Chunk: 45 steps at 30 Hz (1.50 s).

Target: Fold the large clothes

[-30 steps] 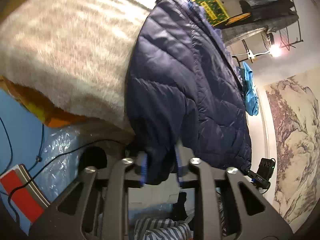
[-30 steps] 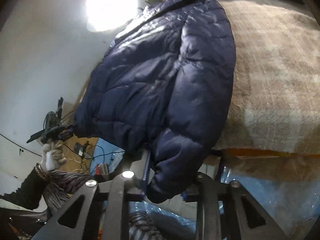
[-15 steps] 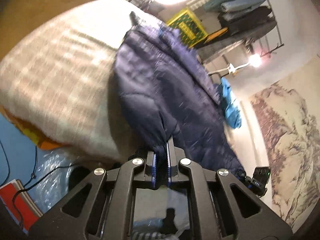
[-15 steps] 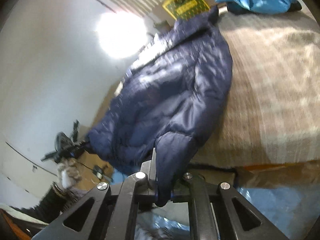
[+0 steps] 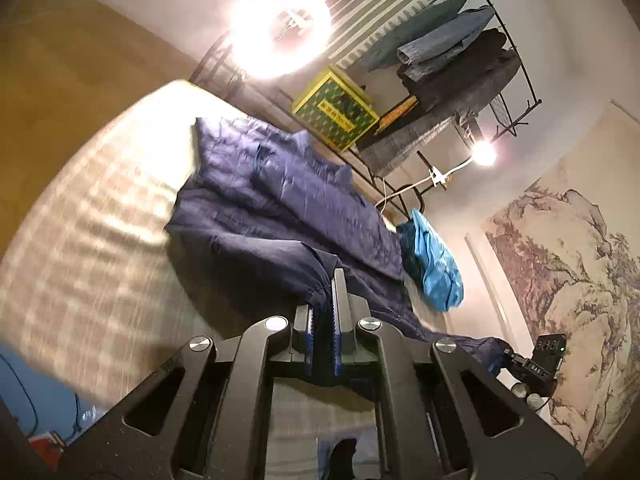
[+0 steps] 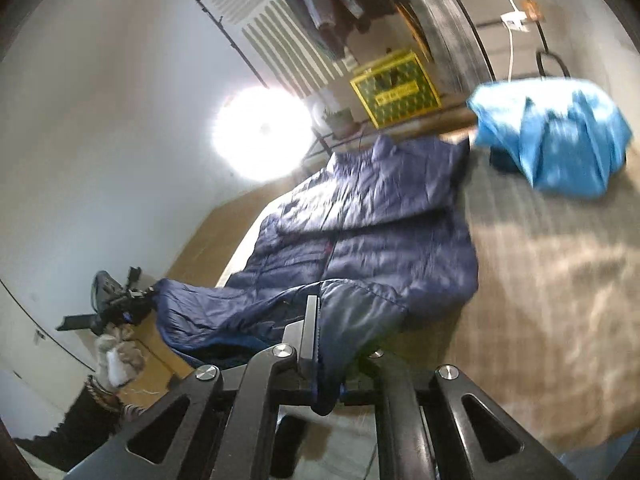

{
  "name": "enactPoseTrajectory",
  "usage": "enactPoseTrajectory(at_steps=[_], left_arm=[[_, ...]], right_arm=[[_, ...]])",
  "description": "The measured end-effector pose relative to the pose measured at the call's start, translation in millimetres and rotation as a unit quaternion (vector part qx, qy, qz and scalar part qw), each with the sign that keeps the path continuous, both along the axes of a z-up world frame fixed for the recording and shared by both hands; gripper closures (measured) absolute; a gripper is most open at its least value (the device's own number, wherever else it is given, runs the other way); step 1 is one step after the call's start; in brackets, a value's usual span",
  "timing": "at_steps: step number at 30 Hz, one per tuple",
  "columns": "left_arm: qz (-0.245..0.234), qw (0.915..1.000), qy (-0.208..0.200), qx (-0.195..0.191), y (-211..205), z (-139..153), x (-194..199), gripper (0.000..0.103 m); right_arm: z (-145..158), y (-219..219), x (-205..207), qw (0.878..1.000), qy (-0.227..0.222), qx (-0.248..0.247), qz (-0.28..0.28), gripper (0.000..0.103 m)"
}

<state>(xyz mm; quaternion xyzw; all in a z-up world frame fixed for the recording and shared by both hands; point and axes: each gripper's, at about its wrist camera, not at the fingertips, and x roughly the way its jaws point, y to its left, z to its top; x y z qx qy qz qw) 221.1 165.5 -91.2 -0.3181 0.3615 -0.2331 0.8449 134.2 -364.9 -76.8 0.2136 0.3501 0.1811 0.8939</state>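
A navy quilted puffer jacket [image 5: 280, 208] lies spread on a beige plaid blanket [image 5: 92, 240], its hem end lifted off the bed. My left gripper [image 5: 325, 280] is shut on one corner of the jacket's hem, the fabric pinched between its toothed pads. In the right wrist view the same jacket [image 6: 384, 216] stretches away over the blanket [image 6: 552, 288], and my right gripper [image 6: 320, 304] is shut on the other hem corner, which drapes over the right finger. Each view shows the other gripper far off, gripping the hem: right gripper [image 5: 516, 358] and left gripper [image 6: 132, 300].
A crumpled light-blue garment [image 6: 560, 136] lies at the far end of the bed. Behind stand a clothes rack [image 5: 460, 64] with hung clothes, a yellow crate [image 5: 336, 110] and a bright ring lamp [image 5: 280, 32]. A gloved hand [image 6: 118, 356] holds the left gripper.
Both grippers closed on the jacket's hem corners and rose, lifting the hanging hem off the bed edge; the views now look down along the bed.
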Motion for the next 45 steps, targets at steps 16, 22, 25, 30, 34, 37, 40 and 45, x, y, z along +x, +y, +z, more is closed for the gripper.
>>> enactPoseTrajectory(at_steps=[16,22,25,30,34,37,40,45], left_arm=[[0.037,0.9987,-0.012,0.032,-26,-3,165,0.099],[0.042,0.9971,0.003,0.063,-44,-28,239,0.099],[0.041,0.9956,0.02,0.081,-53,-50,281,0.099],[0.034,0.9932,0.04,0.104,-65,-89,328,0.099],[0.028,0.9919,0.063,0.107,-69,-121,355,0.098],[0.02,0.9925,0.074,0.096,-66,-133,366,0.095],[0.009,0.9944,0.081,0.068,-57,-129,370,0.076],[0.035,0.9962,0.028,0.074,-28,-95,362,0.048]], right_arm=[[9,-18,161,0.997,-0.018,-0.029,-0.062,0.1],[-18,-26,246,0.995,0.006,-0.056,-0.082,0.1],[-36,-31,288,0.993,0.016,-0.071,-0.089,0.1],[-73,-28,340,0.989,0.04,-0.108,-0.09,0.1],[-97,-27,365,0.986,0.059,-0.129,-0.089,0.1],[-111,-28,379,0.986,0.068,-0.131,-0.082,0.099],[-115,-30,385,0.987,0.076,-0.125,-0.068,0.089],[-103,-44,376,0.994,0.06,-0.086,-0.036,0.05]])
